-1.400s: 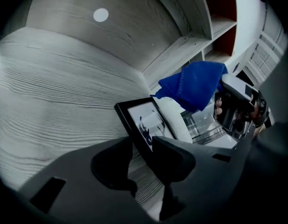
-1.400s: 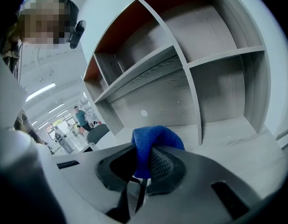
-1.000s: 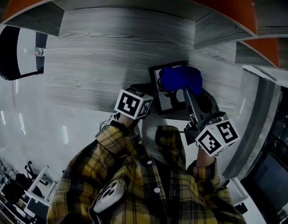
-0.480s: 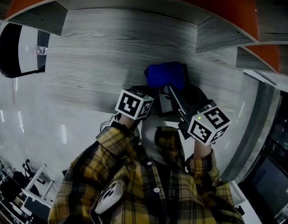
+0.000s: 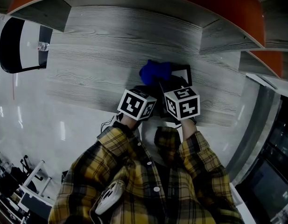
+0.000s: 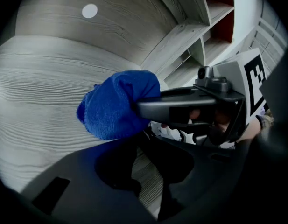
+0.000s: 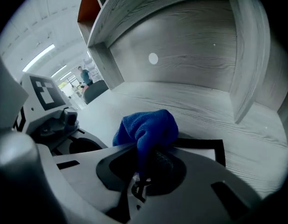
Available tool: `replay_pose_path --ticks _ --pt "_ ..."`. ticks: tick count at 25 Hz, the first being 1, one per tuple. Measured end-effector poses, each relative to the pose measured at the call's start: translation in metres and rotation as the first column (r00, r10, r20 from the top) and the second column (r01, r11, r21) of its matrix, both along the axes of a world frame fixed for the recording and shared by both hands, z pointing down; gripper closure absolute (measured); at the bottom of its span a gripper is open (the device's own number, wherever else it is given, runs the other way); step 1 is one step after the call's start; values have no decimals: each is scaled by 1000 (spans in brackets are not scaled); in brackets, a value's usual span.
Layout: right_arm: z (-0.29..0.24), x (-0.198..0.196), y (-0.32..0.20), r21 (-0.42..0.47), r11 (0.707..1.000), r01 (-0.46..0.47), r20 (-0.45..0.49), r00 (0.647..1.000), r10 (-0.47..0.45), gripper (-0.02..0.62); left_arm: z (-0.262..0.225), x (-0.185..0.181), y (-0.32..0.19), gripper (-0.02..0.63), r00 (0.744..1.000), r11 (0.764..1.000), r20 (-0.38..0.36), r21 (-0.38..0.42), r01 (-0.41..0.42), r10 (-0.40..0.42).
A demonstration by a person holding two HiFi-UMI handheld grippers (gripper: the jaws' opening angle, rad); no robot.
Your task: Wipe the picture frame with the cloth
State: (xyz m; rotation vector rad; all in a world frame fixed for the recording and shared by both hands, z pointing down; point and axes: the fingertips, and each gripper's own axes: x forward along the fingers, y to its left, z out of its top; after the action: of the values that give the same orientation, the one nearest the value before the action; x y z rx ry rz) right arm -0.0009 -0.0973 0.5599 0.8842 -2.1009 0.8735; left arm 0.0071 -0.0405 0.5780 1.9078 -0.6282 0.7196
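A black picture frame [image 5: 185,73] with a white mat [image 7: 202,152] lies on the grey wood-grain tabletop [image 5: 87,64]. A bunched blue cloth [image 5: 155,72] rests on the frame's left part, and my right gripper [image 7: 151,160] is shut on it. In the left gripper view the cloth [image 6: 116,104] sits just ahead, with a right gripper finger [image 6: 181,108] running across behind it. My left gripper [image 6: 146,171] is at the frame's near left side, close beside the right one. Its jaws stand apart, with bare wood grain showing between them. The frame's near edge is hidden under both marker cubes.
Grey shelf walls and a back panel [image 5: 134,13] enclose the tabletop, with orange panels [image 5: 256,13] above. A black-and-white round object [image 5: 17,45] stands at the far left. Side shelving [image 7: 246,59] rises at the right. The table's front edge [image 5: 78,104] is near my body.
My right gripper has swept left and down with the blue cloth, from the frame's right part to its left part, ending beside the left gripper. The left gripper has stayed put.
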Motion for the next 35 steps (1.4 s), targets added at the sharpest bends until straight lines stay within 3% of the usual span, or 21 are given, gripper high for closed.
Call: replay_pose_path --ticks 9,17,26,31,35 --pt "5 17 -3 60 997 -42 -119 992 48 554 1 -1 0 511 1000 1000 -10 -1 28 -28" --pt "6 72 -17 92 988 -127 -204 968 143 554 1 -2 0 511 999 999 -9 4 32 -31" --pt "3 130 -28 129 961 -243 -292 917 271 554 1 -2 -1 511 1000 1000 -7 2 27 -27" --pt "6 157 -26 125 948 -291 -310 896 316 554 1 -1 0 512 1000 1000 -9 -1 20 -20" --pt "-30 140 -25 178 952 -247 -236 929 285 555 1 -2 0 512 1000 1000 -9 -8 19 -19"
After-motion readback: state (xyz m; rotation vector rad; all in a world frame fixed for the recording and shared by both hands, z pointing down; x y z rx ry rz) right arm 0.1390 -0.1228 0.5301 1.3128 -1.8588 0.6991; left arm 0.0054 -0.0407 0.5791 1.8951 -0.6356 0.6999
